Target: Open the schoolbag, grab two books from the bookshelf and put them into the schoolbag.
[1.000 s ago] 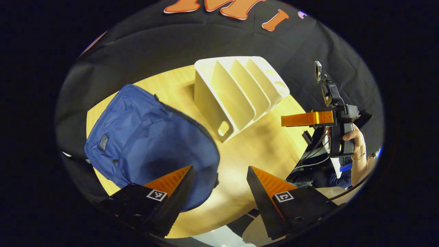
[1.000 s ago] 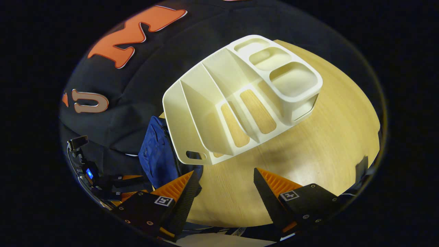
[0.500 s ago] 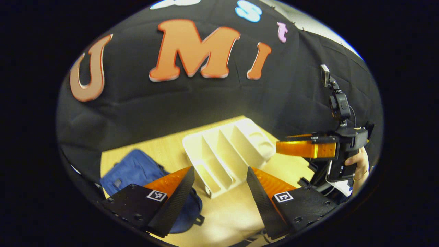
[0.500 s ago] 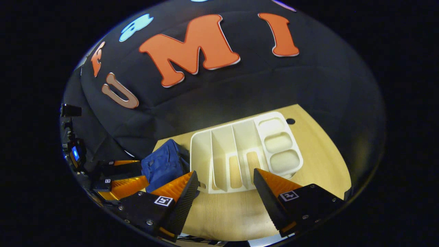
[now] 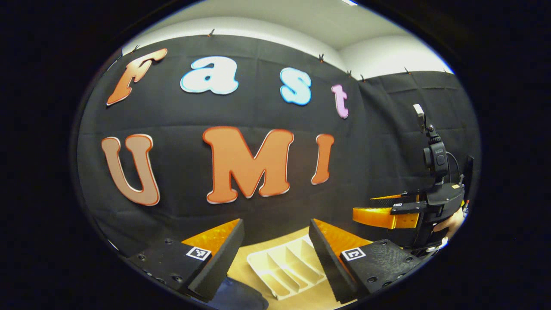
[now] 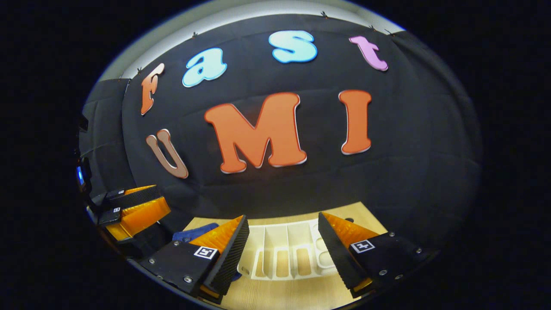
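Cream plastic slots of the bookshelf [image 6: 287,254] stood empty, with no book anywhere in sight, so the task looked close to finished, though whether the books sat inside the blue schoolbag [image 6: 194,233] could not be told, as just a corner of it peeked out beside the shelf. Both lay on the pale wooden tabletop [image 6: 297,292], the shelf near its back edge. The left tool [image 5: 275,254] and right tool [image 6: 282,254] were lifted, spread wide and held nothing. Black cloth [image 5: 379,142] walled the booth under a white ceiling [image 5: 301,21].
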`<act>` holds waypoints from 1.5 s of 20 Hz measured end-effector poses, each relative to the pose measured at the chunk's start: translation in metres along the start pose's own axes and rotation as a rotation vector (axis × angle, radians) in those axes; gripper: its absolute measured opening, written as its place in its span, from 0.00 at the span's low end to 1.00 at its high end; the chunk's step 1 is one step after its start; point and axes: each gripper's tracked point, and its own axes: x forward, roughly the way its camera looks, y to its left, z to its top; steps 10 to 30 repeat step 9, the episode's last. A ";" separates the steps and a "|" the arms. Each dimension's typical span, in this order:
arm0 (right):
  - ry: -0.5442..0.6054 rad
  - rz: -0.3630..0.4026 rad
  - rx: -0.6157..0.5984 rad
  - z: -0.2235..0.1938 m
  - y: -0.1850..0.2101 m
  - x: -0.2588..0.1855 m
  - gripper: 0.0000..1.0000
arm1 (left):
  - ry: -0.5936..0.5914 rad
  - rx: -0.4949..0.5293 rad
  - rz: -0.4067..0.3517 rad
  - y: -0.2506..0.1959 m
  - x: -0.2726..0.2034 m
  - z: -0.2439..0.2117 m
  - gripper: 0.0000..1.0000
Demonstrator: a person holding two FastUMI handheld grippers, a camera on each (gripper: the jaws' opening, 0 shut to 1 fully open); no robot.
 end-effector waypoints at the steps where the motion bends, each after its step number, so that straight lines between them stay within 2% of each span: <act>1: -0.044 -0.019 -0.018 0.011 -0.003 -0.002 0.96 | -0.013 0.004 0.013 0.001 -0.001 -0.002 0.94; 4: -0.173 -0.077 -0.074 0.037 -0.011 -0.012 0.97 | -0.045 0.009 0.058 0.000 -0.009 0.007 0.94; 5: -0.198 -0.082 -0.083 0.042 -0.010 -0.015 1.00 | -0.038 -0.003 0.055 -0.001 -0.011 0.006 0.94; 6: -0.215 -0.081 -0.086 0.046 -0.007 -0.018 0.97 | -0.030 -0.018 0.055 -0.003 -0.011 0.003 0.94; 7: -0.224 -0.078 -0.084 0.045 -0.004 -0.020 1.00 | -0.028 -0.026 0.061 -0.004 -0.011 0.001 0.94; 9: -0.225 -0.078 -0.087 0.035 0.002 -0.025 0.96 | -0.036 -0.037 0.105 -0.001 -0.023 -0.004 0.94; 30: -0.225 -0.078 -0.087 0.035 0.002 -0.025 0.96 | -0.036 -0.037 0.105 -0.001 -0.023 -0.004 0.94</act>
